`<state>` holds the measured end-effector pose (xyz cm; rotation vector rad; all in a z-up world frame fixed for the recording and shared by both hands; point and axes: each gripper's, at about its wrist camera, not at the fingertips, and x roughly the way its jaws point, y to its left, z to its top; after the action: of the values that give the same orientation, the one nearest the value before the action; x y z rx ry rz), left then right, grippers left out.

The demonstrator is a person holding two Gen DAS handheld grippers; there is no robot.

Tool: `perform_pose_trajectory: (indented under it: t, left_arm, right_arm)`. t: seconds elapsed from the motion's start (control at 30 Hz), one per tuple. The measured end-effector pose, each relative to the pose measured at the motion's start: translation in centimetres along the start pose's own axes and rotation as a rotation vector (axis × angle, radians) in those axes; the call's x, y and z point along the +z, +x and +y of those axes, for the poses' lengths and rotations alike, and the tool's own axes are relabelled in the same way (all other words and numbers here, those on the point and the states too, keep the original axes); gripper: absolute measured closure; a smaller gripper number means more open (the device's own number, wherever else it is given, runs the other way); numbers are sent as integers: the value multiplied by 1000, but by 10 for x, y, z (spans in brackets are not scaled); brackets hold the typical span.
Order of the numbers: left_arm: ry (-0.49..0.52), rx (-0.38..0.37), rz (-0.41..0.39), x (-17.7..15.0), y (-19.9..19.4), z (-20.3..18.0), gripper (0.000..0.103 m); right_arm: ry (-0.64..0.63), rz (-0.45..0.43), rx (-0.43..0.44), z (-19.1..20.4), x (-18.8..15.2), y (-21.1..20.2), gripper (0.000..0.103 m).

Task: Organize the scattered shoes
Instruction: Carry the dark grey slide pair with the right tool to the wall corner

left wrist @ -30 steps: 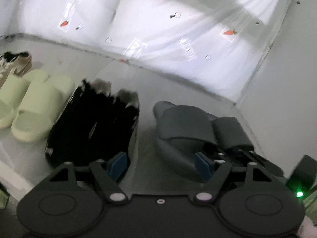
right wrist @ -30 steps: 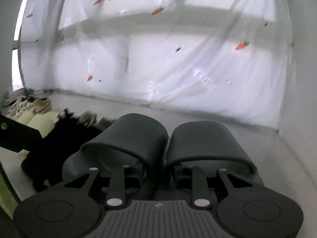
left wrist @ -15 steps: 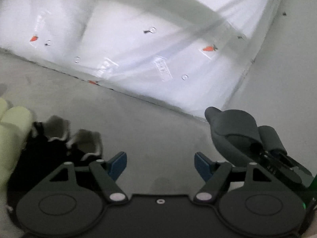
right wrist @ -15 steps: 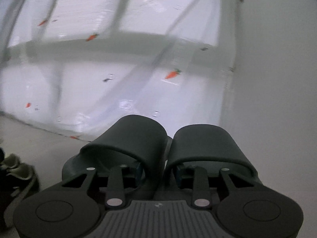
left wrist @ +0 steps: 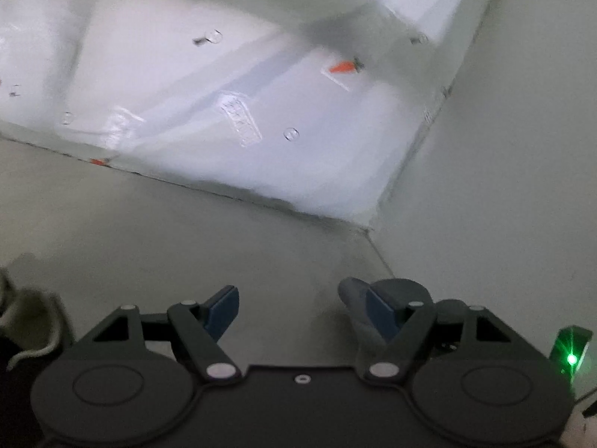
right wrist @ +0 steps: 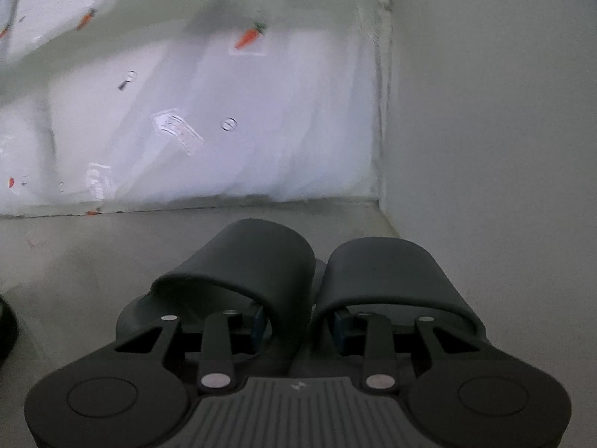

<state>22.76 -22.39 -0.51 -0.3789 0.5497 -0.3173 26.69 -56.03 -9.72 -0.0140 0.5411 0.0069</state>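
Note:
A pair of dark grey slide slippers fills the lower right wrist view, the left slide beside the right slide. My right gripper is shut on them, one finger under each strap, pinching the two inner sides together. They are close to the room corner, toes toward the sheet. In the left wrist view the tip of a grey slide shows behind the right finger of my left gripper. That gripper is open and holds nothing over the bare floor.
A white translucent sheet with carrot prints hangs along the back. A plain wall closes the right side and meets it in a corner. A black shoe with cream lining sits at the far left. Grey floor lies between.
Both grippers have swung right toward the corner. The right one carried the grey slides away from the black shoes. The pale green slippers and most of the black pair have left view.

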Motion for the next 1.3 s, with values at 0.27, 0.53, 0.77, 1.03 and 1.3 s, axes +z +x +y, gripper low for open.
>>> perform_pose_trajectory:
  t: [0.27,0.53,0.77,1.03,1.3]
  left_arm:
    - [80,-52,133,31,88,-19,27]
    - [112,-88,251,44,177,-27,27]
    - [47,-58,257,50,218,-16,27]
    - [-3,-15,290,46,246,3,27]
    - [12,-34,298,53,253,0,27]
  right_arm:
    - [-15,9,60,-22,7,74,66]
    - [69,13,107,-64,31,154,65]
    - [44,-2,62,-78,56,222,65]
    - [75,-30,70,-78,60,261,65]
    - [69,-26,79,-81,53,265,59]
